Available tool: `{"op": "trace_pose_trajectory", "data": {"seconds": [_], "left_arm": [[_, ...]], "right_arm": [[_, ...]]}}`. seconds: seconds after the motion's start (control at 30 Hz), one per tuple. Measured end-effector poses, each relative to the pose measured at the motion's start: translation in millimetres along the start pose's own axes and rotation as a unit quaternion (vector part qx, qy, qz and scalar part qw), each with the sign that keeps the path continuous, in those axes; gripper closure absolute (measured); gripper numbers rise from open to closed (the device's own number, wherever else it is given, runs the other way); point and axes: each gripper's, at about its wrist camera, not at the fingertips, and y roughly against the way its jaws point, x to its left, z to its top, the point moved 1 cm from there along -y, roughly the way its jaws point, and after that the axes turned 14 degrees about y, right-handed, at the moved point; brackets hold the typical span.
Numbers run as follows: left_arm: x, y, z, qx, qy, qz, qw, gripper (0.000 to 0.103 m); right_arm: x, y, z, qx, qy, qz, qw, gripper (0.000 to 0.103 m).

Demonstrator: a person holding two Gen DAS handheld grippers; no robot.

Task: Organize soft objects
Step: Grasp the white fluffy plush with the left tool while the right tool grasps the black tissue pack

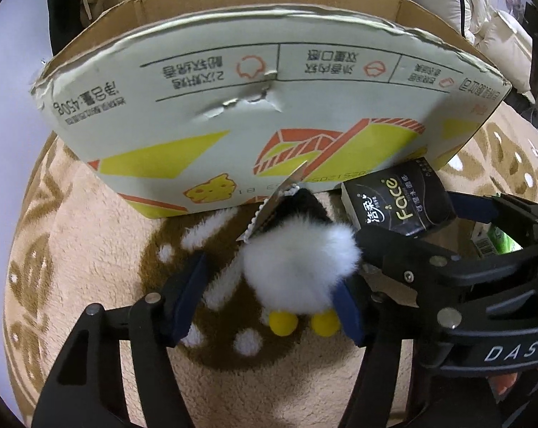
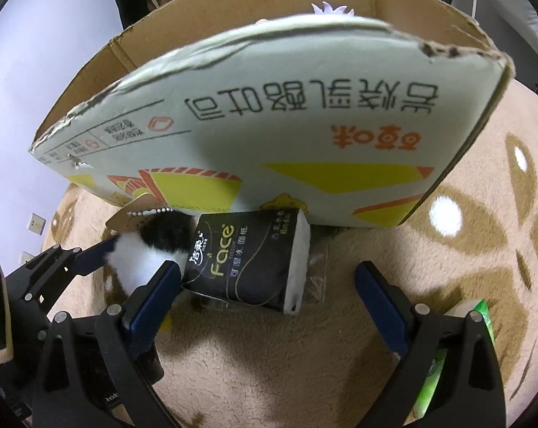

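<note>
The plush penguin point(image 1: 301, 267) lies on the patterned rug point(image 1: 90, 249) just in front of the cardboard box point(image 1: 269, 107), between the fingers of your left gripper point(image 1: 269, 292). Its jaws stand part-open; the right pad touches the fur, the left is clear. It looks light and squashy, so take the white belly, not the hang tag point(image 1: 279, 199). Your right gripper point(image 2: 269, 285) stands wide around the black tissue pack point(image 2: 247, 264), which touches the penguin and crowds your left jaw.

A green packet point(image 2: 433, 385) hides behind the right jaws (label unreadable); the box's point(image 1: 269, 107) contents stay unseen.
</note>
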Motion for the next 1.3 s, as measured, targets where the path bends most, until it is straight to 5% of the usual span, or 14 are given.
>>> {"op": "trace_pose_trajectory", "data": {"seconds": [0.4, 0.7, 0.87, 1.23, 1.3], "left_arm": [[3.8, 1.1, -7.2, -0.007, -0.003, 0.001, 1.0000, 0.045], [7.2, 0.0, -10.0, -0.005, -0.004, 0.003, 1.0000, 0.061], [2.0, 1.8, -14.8, 0.018, -0.012, -0.007, 0.9997, 0.081], [15.0, 3.2, -11.2, 0.022, 0.008, -0.030, 0.9993, 0.079], [15.2, 1.6, -10.0, 0.021, 0.008, -0.031, 0.9993, 0.078]], "right_arm": [[-8.1, 0.4, -0.9, 0.005, -0.015, -0.009, 1.000, 0.001], [0.0, 0.1, -1.2, 0.010, 0.012, -0.001, 1.000, 0.015], [6.6, 0.9, -2.5, 0.014, 0.023, -0.009, 1.000, 0.024], [5.3, 9.7, -6.4, 0.001, 0.011, -0.026, 1.000, 0.024], [1.7, 11.7, -7.5, 0.000, 0.010, -0.020, 1.000, 0.035]]}}
